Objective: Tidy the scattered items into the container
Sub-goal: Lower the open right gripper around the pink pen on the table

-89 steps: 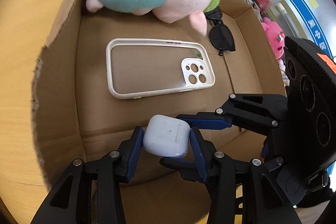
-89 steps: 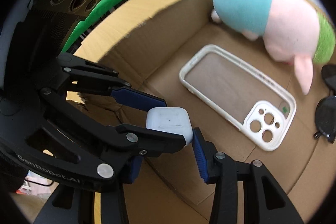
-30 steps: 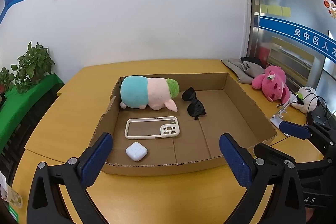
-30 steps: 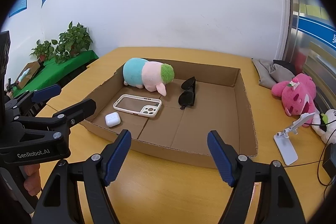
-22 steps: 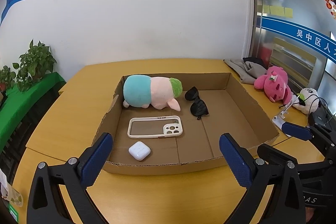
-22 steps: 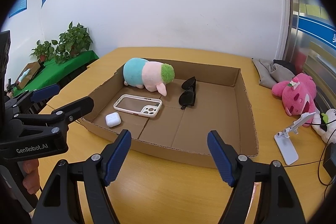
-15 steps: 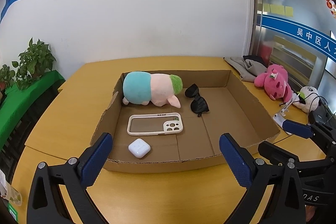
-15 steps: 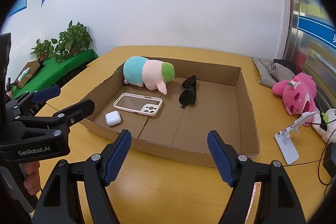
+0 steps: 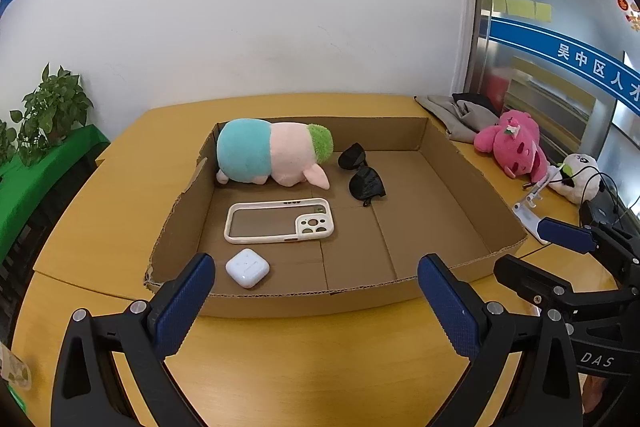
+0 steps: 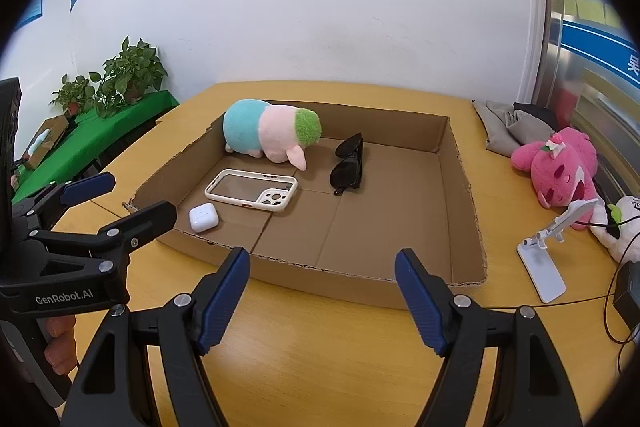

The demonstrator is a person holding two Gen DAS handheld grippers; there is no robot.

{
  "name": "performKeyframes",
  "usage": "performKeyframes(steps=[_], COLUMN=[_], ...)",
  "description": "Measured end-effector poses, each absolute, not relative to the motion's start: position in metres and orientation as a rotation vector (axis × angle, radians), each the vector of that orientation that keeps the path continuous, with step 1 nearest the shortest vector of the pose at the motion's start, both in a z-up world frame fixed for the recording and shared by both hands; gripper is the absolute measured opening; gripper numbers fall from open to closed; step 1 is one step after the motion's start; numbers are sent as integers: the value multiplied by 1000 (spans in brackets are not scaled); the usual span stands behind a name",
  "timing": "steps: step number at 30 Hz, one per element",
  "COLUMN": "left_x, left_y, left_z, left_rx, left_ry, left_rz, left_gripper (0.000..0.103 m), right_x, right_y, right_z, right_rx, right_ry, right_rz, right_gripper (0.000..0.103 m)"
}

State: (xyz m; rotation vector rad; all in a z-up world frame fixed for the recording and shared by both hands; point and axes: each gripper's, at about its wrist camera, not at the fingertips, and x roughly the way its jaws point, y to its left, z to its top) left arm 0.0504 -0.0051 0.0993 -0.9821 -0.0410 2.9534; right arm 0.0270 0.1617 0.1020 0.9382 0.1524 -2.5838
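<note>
A shallow cardboard box (image 9: 476, 183) (image 10: 460, 163) lies on the yellow table. Inside it are a teal, pink and green plush toy (image 9: 272, 153) (image 10: 272, 133), black sunglasses (image 9: 362, 175) (image 10: 350, 165), a white phone case (image 9: 280, 221) (image 10: 252, 190) and a white earbud case (image 9: 247, 267) (image 10: 203, 217). My left gripper (image 9: 316, 305) is open and empty, held in front of the box's near wall. My right gripper (image 10: 322, 293) is open and empty, also in front of the near wall. Each gripper shows in the other's view, the left (image 10: 124, 201) and the right (image 9: 532, 251).
To the right of the box lie a pink plush (image 9: 516, 147) (image 10: 564, 167), a white phone stand (image 10: 546, 255), a white plush with cables (image 9: 576, 175) and grey cloth (image 10: 508, 125). Potted plants (image 10: 120, 75) stand on a green surface at the left.
Three seconds ago my left gripper was shut on the earbud case inside the box. It has let go, and both grippers are open and back from the box. Little has moved in the last second.
</note>
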Motion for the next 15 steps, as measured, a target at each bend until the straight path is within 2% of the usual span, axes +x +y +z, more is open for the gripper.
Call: performKeyframes(steps=[7,15], left_x=[48,42], left_y=[12,66], left_z=[84,45], left_rx=[-1057,-1206], left_ry=[-45,-77], left_rz=[2849,2561], left_gripper=[103,103], right_x=[20,-13], right_y=[193,283], right_z=[94,45], right_rx=[979,1264], right_ry=[120,8], right_rz=[-2616,-2718], right_gripper=[75,75])
